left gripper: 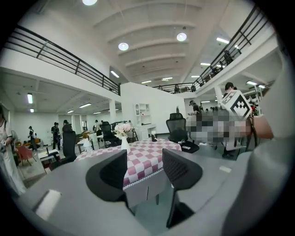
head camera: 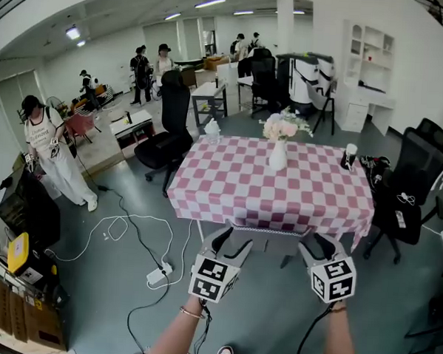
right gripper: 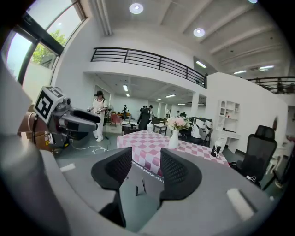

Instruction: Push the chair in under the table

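1. Left gripper (head camera: pixel 230 245): jaws apart, nothing between the pads. Right gripper (head camera: pixel 318 248): likewise spread and empty. Both hang just short of the table's near edge and touch nothing.
2. The chair (head camera: pixel 266 241) sits at the near side of the table (head camera: pixel 228 195), between the two grippers. Only its grey back shows below the checked cloth's hem. The seat is hidden under the cloth. It looks pushed in already.
3. Risk A: a further shove would likely drive the chair into the table frame. The jolt could topple the vase (head camera: pixel 278 157) or the cup (head camera: pixel 349 157).
4. Risk B: the cloth hem hangs right over the chair back. Open jaws brought in there could catch the hem and drag the cloth, and everything on it.
5. Orientation: the back faces the person, and the seat presumably points away, under the table toward the vase. The back's long axis runs left to right, parallel to the table's near edge.
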Action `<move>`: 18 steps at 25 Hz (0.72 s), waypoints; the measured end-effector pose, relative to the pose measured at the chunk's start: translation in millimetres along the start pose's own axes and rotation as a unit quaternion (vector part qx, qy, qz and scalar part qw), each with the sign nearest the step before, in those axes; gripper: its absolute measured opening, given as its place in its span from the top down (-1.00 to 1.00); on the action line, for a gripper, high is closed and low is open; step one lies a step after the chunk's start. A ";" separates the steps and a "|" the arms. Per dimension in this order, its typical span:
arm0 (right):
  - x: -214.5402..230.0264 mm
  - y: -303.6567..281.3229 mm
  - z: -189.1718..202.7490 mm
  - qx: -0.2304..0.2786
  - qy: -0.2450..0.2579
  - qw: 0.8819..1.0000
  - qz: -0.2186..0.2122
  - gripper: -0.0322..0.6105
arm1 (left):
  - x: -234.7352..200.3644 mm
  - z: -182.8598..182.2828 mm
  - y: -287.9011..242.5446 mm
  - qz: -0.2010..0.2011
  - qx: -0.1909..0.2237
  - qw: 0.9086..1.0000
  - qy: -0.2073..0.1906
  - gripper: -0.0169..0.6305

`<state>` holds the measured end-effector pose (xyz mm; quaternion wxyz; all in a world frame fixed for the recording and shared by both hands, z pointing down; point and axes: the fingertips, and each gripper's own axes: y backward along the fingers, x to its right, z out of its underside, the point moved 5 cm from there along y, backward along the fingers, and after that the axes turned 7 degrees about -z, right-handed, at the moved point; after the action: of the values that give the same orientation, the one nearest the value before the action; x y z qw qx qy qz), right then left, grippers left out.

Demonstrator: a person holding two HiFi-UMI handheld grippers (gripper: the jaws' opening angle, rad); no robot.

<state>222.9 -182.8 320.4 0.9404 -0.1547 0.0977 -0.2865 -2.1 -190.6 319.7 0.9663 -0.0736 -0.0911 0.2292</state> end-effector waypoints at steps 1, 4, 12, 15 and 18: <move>-1.7 8.3 -1.9 0.008 -0.011 1.000 0.015 0.27 | 2.7 -1.7 6.2 -0.009 0.005 1.000 0.016 0.22; -8.7 31.2 -7.4 0.037 -0.039 0.997 0.050 0.28 | 9.2 -6.1 22.9 -0.037 0.020 0.998 0.054 0.28; -33.1 83.1 -15.9 0.103 -0.068 0.988 0.094 0.49 | 25.5 -15.1 67.0 -0.106 0.040 0.991 0.076 0.75; -40.1 96.2 -15.8 0.115 -0.070 0.985 0.108 0.64 | 28.5 -19.1 79.3 -0.125 0.053 0.987 0.081 0.91; -43.1 108.4 -15.7 0.131 -0.071 0.981 0.125 0.78 | 29.9 -20.7 88.1 -0.135 0.054 0.986 0.080 0.94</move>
<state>238.6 -76.6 272.2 0.9855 -0.0365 0.0111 -0.1655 -9.3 -101.1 287.6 0.9951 -0.0264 -0.0098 0.0945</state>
